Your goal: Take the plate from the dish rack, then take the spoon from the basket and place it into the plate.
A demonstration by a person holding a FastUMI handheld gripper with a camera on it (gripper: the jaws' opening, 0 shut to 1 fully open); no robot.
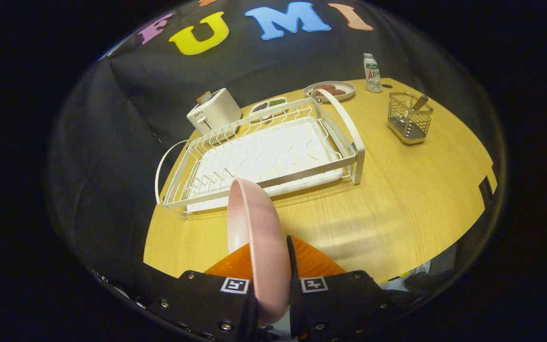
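My gripper is shut on a pink plate, which stands on edge between the two orange fingers and rises ahead of them. The plate hangs above the wooden table, just in front of the white wire dish rack, whose slots hold nothing. Beyond the rack to the right stands a square wire basket with a spoon leaning in it, handle up.
A white toaster stands behind the rack. Next to it lies a small divided dish, then a round plate with food and a small bottle. Open tabletop lies right of the rack, in front of the basket.
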